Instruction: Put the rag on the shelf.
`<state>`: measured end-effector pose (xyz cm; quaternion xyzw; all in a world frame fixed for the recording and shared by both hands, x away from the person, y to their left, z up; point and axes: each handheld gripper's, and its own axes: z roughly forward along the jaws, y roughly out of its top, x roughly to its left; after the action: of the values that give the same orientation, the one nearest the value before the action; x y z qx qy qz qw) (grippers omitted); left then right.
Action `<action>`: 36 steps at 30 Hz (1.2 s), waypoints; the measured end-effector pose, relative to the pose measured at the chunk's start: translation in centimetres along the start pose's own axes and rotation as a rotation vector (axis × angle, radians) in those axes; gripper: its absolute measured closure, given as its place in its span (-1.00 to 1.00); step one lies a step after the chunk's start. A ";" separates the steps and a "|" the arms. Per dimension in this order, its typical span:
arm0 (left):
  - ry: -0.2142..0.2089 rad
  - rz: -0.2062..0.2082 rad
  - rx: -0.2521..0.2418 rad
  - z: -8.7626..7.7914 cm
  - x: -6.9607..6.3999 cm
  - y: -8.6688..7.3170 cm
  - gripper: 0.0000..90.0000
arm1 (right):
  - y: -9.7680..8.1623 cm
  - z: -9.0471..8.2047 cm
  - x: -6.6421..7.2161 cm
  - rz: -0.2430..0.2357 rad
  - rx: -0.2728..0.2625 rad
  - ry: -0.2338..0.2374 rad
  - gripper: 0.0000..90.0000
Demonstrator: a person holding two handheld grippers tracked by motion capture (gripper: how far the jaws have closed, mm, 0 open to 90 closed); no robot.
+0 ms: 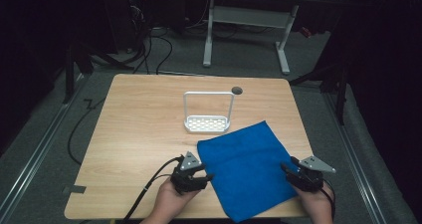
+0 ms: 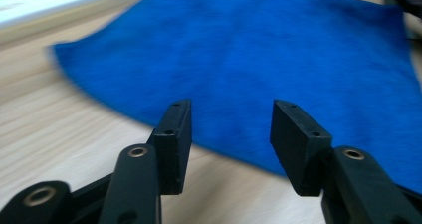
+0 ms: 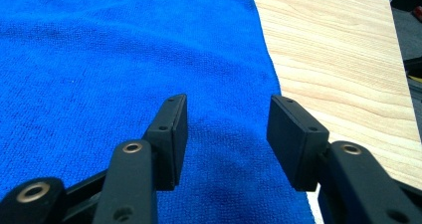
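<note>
A blue microfibre cloth (image 1: 249, 167) is seen spread flat on the near right part of the wooden table (image 1: 139, 129), turned so that one corner points away toward the white wire-handled rack (image 1: 207, 115) and the nearest corner hangs slightly over the table's front edge. The left gripper (image 1: 205, 177) is held just beside the cloth's left edge, and in the left gripper view its jaws are parted with nothing between them, the cloth's edge (image 2: 239, 84) lying a little beyond the pads. The right gripper (image 1: 287, 169) is placed at the cloth's right edge; in the right gripper view its jaws are likewise parted above the fabric (image 3: 124, 74), and no pinch on it can be made out. The cloth is judged to be light, soft and limp, so it would be expected to sag and fold once lifted, and to slide easily over the smooth wood if pushed rather than pinched. A hold is best taken at an edge or corner, where a single layer can be raised between the pads; the left and right edges nearest the grippers seem suited.
</note>
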<state>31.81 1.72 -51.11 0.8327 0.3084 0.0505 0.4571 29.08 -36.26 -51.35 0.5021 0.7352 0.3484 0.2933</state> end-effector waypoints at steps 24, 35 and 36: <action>-0.016 0.124 0.127 2.0 -2.0 -1.1 0.25 | 0.1 -0.1 0.2 0.000 -0.007 -0.003 0.13; 0.005 0.033 0.151 -1.5 1.5 -2.4 0.26 | 0.4 0.0 1.1 -0.020 -0.007 0.046 0.27; 0.005 0.033 0.151 -1.5 1.5 -2.4 0.26 | 0.4 0.1 1.2 -0.022 -0.003 0.054 0.31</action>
<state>31.30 4.60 -52.44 0.8696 0.2987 0.0368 0.3914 29.00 -34.95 -51.19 0.4839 0.7477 0.3598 0.2782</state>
